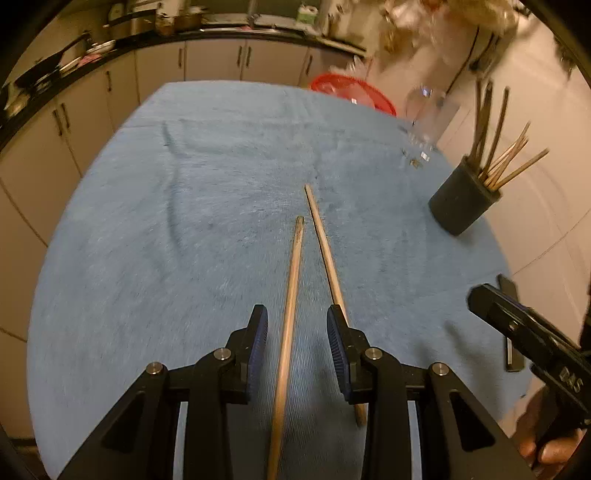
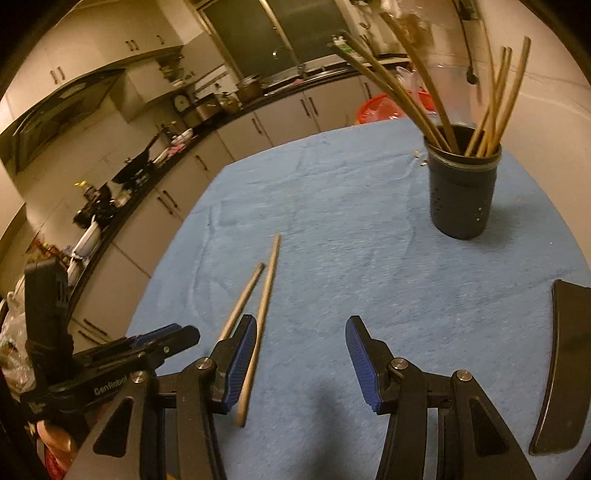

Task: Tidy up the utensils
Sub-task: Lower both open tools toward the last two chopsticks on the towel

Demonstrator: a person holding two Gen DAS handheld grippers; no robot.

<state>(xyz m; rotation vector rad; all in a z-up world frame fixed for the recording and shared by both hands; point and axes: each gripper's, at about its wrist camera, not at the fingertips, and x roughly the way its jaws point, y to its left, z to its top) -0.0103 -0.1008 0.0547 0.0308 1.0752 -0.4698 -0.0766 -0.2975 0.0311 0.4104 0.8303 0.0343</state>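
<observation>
Your left gripper straddles one thin wooden chopstick low in frame, jaws unclenched — centre it, then squeeze; right gripper hangs empty, agape.

A blue cloth covers the table. Beyond its far edge, at twelve o'clock in the left wrist view, runs a dark countertop over pale cabinets with dark handles, crowded with pots and pans too blurred to tell apart. A red basket sits past the cloth's edge at about one o'clock, with a clear plastic bottle near it. In the right wrist view, a flat black object lies on the cloth at four o'clock.
</observation>
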